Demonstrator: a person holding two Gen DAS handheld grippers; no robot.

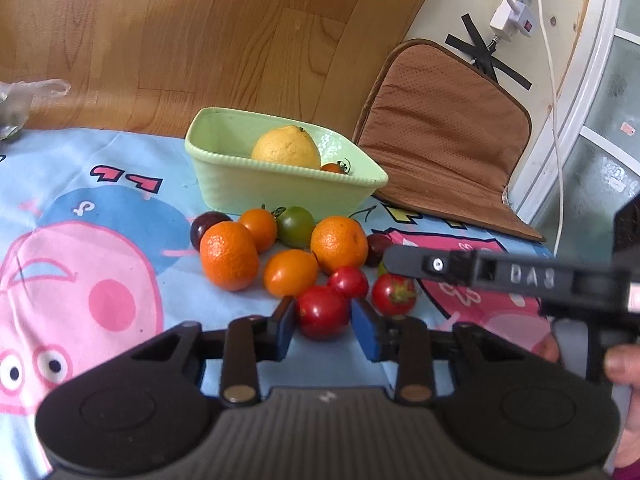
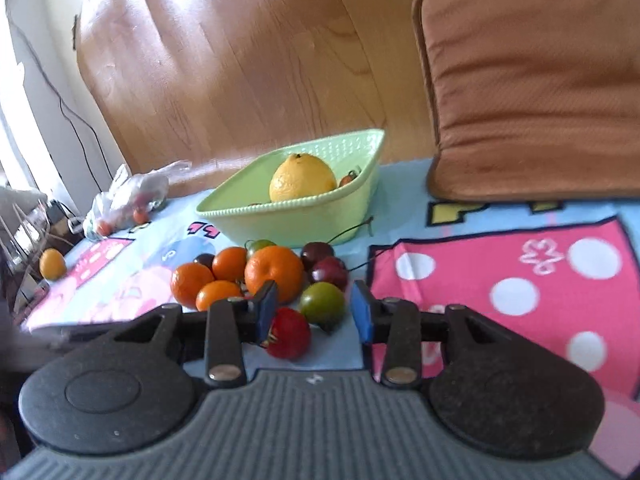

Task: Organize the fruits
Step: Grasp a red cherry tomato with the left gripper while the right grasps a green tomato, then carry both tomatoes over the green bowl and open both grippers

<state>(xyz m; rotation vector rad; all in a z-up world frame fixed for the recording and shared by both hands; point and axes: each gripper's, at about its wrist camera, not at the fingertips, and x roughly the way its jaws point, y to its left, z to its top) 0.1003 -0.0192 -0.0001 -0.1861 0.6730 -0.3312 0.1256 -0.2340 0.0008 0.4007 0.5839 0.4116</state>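
My left tool [image 1: 323, 322] has its blue pads against both sides of a red tomato [image 1: 322, 311] on the cartoon-printed cloth [image 1: 100, 248], gripping it. Just past its tips lie two oranges [image 1: 229, 255], smaller orange and green tomatoes and dark cherries, and beyond them the green basket [image 1: 256, 184] with a yellow citrus fruit [image 1: 286, 147]. My right tool [image 2: 315, 312] stands partly open, holding nothing; a red strawberry-like fruit [image 2: 289, 333] touches its left pad, and a green tomato [image 2: 322, 302] sits between the tips.
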